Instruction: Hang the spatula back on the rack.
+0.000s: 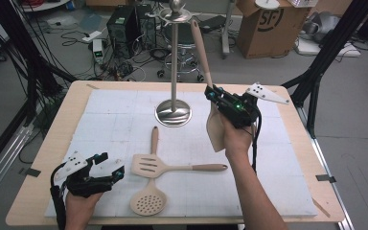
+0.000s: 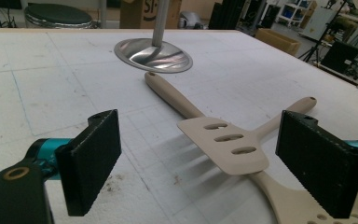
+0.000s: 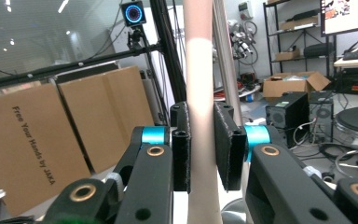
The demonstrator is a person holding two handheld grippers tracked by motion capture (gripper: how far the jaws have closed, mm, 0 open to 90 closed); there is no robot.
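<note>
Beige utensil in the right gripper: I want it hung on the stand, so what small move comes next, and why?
Probably raise it slightly and ease its handle end toward the stand's top hooks. The right gripper clamps the beige utensil upright, handle tip beside those hooks but not on one.

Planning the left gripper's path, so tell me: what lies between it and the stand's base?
In the high view, between the left gripper and the stand's base lies only bare white mat; the slotted spatula and skimmer lie right of that line.

Stand seen as polished, glossy metal, base mirror-like. Slotted turner, skimmer and held utensil rendered in matt beige silicone-like plastic. Table cover noted as rough white foam; jaw pads ribbed black rubber.
</note>
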